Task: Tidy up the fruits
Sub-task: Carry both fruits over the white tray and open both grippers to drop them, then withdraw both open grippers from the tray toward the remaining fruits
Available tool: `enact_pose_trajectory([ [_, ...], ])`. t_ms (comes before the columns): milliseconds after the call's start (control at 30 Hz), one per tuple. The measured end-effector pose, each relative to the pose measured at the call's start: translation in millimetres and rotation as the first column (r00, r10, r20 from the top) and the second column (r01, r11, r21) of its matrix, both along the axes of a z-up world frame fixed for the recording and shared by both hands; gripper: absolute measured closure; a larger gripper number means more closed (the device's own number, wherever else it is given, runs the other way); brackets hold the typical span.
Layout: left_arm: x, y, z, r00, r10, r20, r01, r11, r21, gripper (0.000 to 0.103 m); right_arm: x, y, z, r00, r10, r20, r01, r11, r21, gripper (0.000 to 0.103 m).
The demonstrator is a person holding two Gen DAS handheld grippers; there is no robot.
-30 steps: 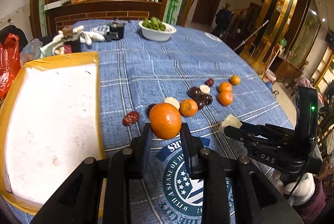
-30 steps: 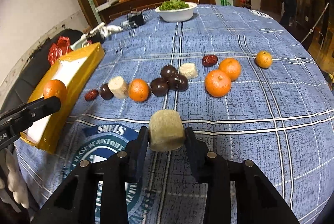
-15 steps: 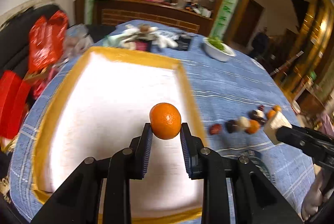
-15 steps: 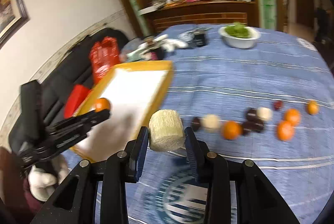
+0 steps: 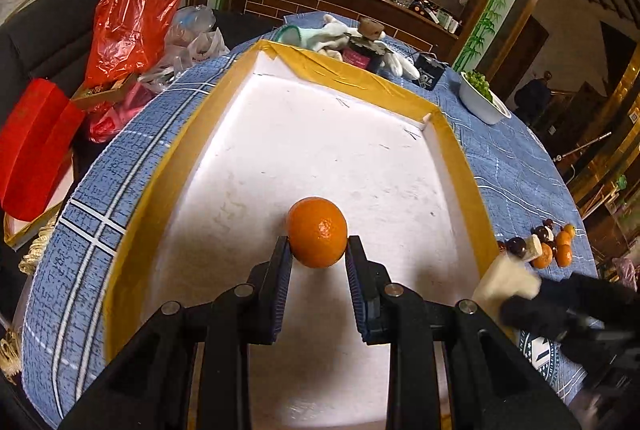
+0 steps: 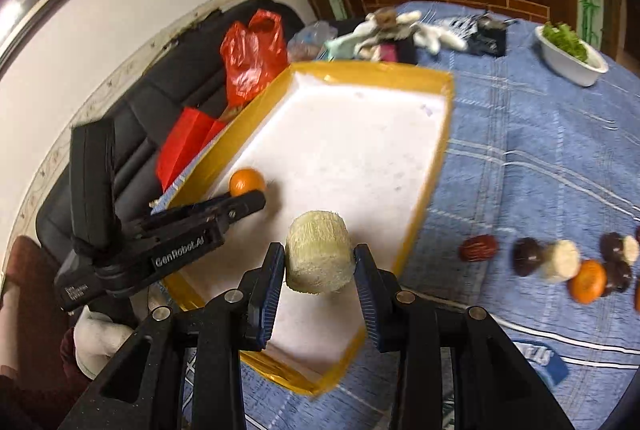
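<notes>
A round counter (image 5: 516,165) under a blue checked cloth carries everything here, and most of the ground ahead of both pairs of fingers is taken by a shallow white tray (image 5: 452,149) with a yellow taped rim. Its floor is bare, so it is probably the collecting place for the fruit, and both hands appear to be bringing their first pieces to it.

The left gripper (image 5: 318,258) has its fingers closed narrowly on an orange (image 5: 317,232), pinched at its widest part so the round skin cannot roll out. The orange hangs just past the fingertips over the white floor, toward the tray's near half; whether it touches the floor cannot be told. In the right wrist view it shows near the tray's left rim.

The right gripper (image 6: 319,266) holds a pale, fibrous cut cylinder (image 6: 319,257), its fingers pressing on the curved sides with a flat end facing up. It sits over the tray's near right part, beside the rim, well apart from the orange, which would leave room to sort by kind.

Off to the right of the right fingers, the remaining fruits (image 6: 560,262) lie in a loose row on the cloth: a red date, dark round ones, pale chunks and more oranges. A white bowl (image 6: 568,59) of greens stands far beyond them.
</notes>
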State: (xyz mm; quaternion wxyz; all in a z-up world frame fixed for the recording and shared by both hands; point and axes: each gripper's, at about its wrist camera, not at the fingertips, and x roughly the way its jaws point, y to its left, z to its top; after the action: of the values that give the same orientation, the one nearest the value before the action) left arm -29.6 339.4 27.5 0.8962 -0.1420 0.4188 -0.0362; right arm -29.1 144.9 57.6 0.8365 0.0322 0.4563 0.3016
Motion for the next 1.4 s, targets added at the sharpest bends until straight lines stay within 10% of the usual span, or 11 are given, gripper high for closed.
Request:
enact_pose_trajectory([
  [233, 2.3, 16.9, -2.5, 0.999, 0.032, -0.013, -0.033, 0.999, -0.030, 0.075, -12.9, 36.3, -16.6, 0.998, 0.056, 0.026, -0.053, 0.996, -0.078, 0.064],
  [533, -11.5, 10.9, 24.2, 0.997, 0.053, 0.048, -0.053, 0.999, -0.010, 0.049, -35.0, 44.6, -7.9, 0.989, 0.083, 0.119, -0.068, 0.989, -0.128, 0.051],
  [1400, -44.5, -157.9, 80.7, 0.967, -0.233, 0.105, 0.219, 0.967, 0.126, 0.030, -73.1, -181.7, 13.8, 0.919, -0.391, 0.056, 0.375, 0.908, 0.185, 0.038],
])
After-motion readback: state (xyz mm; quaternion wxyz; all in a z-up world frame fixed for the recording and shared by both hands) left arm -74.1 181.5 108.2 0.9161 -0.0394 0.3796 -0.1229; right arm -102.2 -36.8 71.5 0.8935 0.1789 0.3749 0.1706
